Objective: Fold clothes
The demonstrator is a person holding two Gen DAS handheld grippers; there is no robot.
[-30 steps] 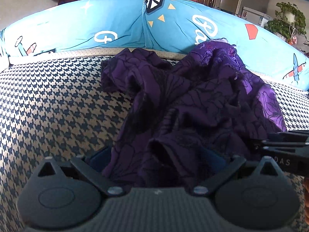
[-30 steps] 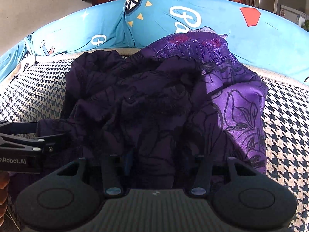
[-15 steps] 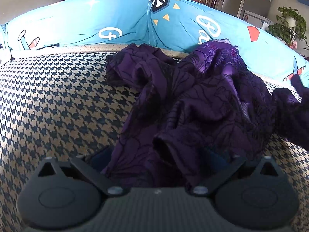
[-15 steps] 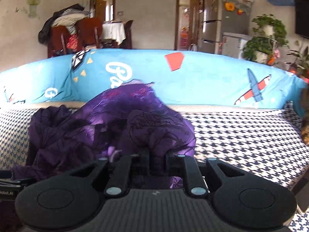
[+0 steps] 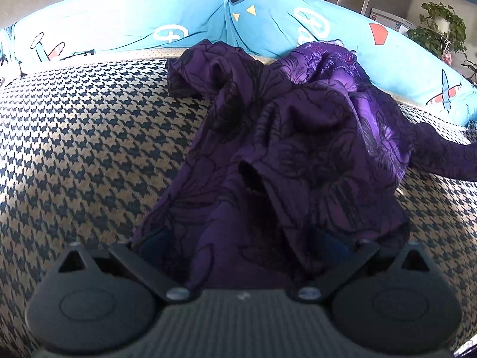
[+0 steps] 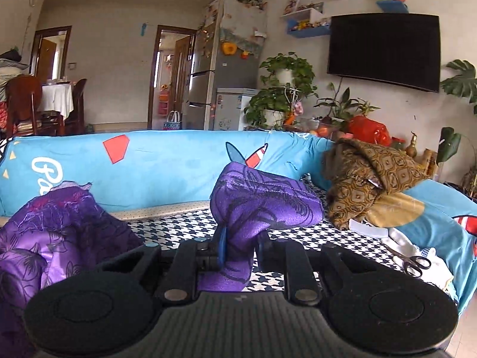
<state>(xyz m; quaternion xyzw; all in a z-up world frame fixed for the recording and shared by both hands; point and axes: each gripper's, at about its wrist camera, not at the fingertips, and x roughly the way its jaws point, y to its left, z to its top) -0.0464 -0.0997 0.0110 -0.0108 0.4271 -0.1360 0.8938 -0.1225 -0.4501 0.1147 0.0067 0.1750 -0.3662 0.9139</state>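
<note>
Two grippers engage one purple garment, which lies crumpled on the houndstooth seat cover against the blue printed backrest. Left gripper: jaws spread wide, with bunched cloth lying in the gap at 12 o'clock; whether the fingers actually pinch the fabric cannot be told, because the cloth covers them. Right gripper: jaws drawn nearly together, clamping a fold of the garment that rises above the fingers toward 12 o'clock; the remaining fabric sits at 9 o'clock in that view. At 2 o'clock, a brown patterned cloth rests on the backrest; scissors lie at 3 o'clock.
</note>
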